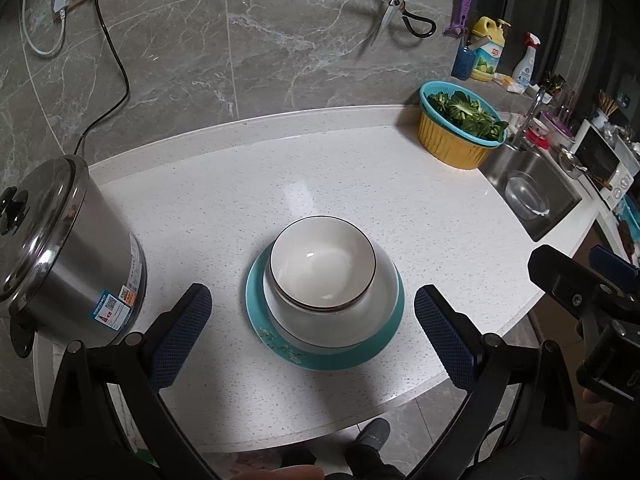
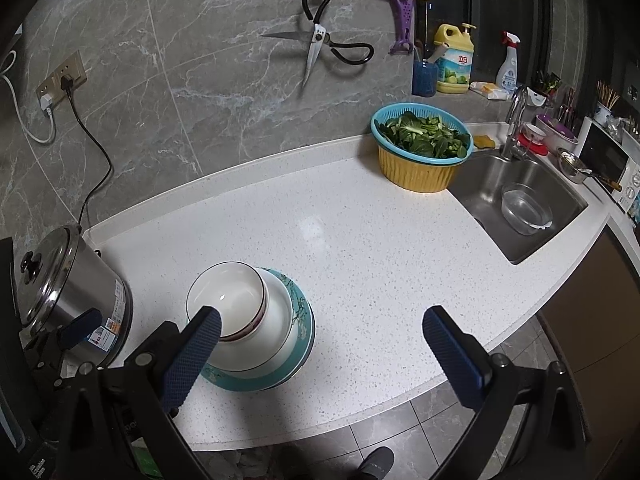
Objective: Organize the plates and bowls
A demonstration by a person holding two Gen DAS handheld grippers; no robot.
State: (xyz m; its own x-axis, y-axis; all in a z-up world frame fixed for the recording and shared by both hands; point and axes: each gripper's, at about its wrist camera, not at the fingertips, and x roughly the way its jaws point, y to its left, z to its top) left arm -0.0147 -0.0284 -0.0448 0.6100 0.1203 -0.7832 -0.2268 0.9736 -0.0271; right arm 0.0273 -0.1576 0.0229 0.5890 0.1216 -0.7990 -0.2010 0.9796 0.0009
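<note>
Both claws (image 1: 312,336) (image 2: 320,356) wide apart, empty

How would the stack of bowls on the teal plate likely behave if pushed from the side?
The stack of bowls looks glazed and smooth, so it would probably slide on the teal plate rather than grip. The top bowl sits high and could tip. It is likely ceramic, so rigid and breakable.

1. The left gripper (image 1: 312,332) has a black frame with two fingers (image 1: 182,336) faced in dark blue, grid-textured pads.
2. Round silver pivot screws sit on its black arms, behind the pads.
3. The right gripper (image 2: 320,358) is built the same: black frame, blue textured pads, silver screws.
4. Below the countertop (image 2: 360,264) edge, a grey shoe (image 2: 376,462) shows.
</note>
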